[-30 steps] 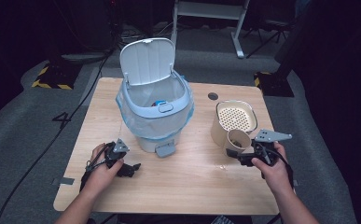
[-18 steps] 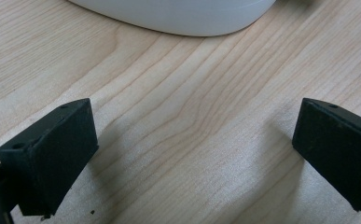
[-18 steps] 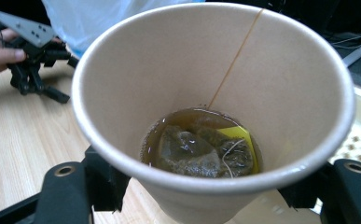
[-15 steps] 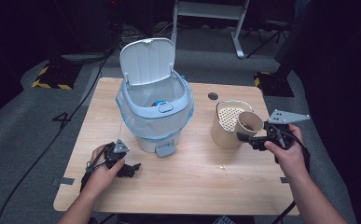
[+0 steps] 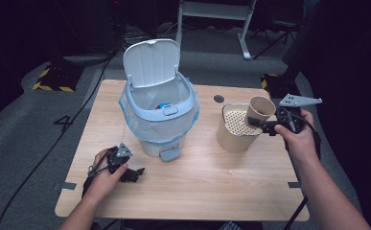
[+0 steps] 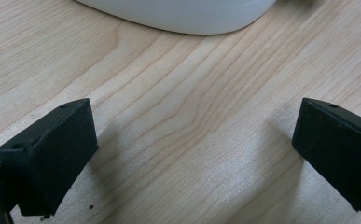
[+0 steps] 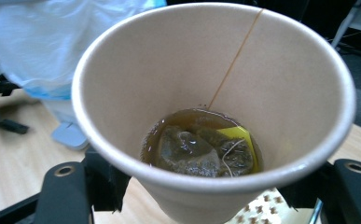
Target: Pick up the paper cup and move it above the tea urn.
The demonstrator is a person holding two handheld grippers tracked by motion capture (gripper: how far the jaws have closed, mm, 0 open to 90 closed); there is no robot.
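Now right tool (image 5: 264, 125) grips cup (image 5: 260, 110), tipped toward strainer (image 5: 236, 128).
Strainer sits just below-left of cup; left tool (image 5: 131, 173) open, idle on desk (image 5: 212, 182).

Readable marks: one only. A large dark numeral "4" (image 5: 64, 122) on the grey floor (image 5: 25, 143), left of the table, just off its left edge. Bin, paper cup, perforated container and both grippers carry no legible text, label or brand; the yellow tea bag tag is too blurred to read
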